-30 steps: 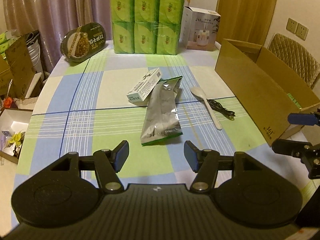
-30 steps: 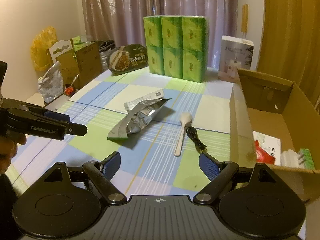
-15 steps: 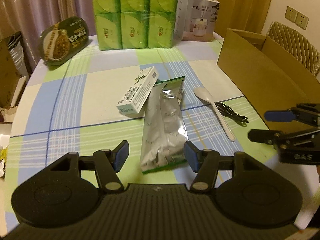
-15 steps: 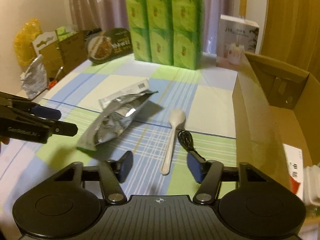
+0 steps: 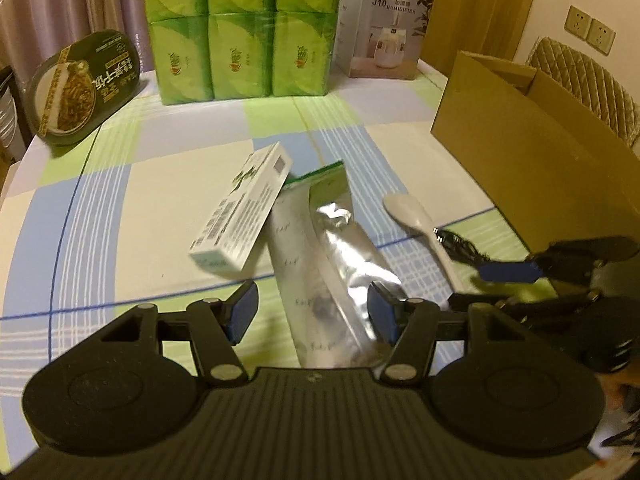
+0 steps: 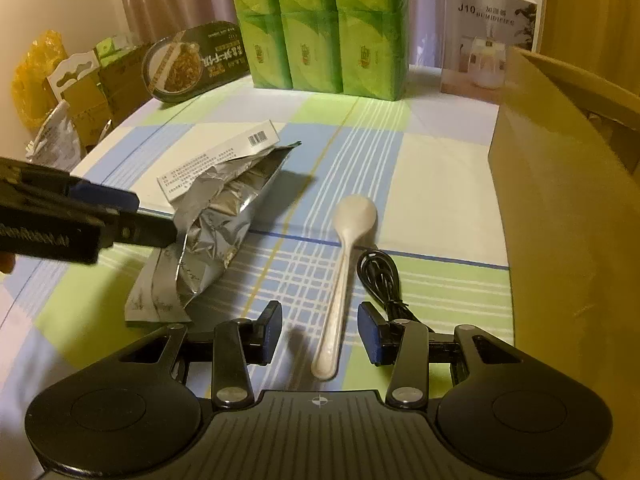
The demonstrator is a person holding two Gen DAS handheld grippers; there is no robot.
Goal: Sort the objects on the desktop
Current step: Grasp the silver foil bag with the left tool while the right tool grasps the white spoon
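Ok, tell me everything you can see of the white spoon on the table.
The white spoon is one piece, matte off-white, plastic by its look, with an oval bowl and a long slim handle. It lies flat on the checked tablecloth, bowl pointing away, handle end between the fingers of the right gripper, whose jaws have just been closing without touching it. A coiled black cable lies close beside the handle; whether they touch is unclear.

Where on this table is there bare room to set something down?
Bare cloth lies between the noodle bowl and the white carton, and between the tissue packs, spoon and cardboard box. It is crowded mid-table: carton, foil pouch, spoon and black cable lie close together.
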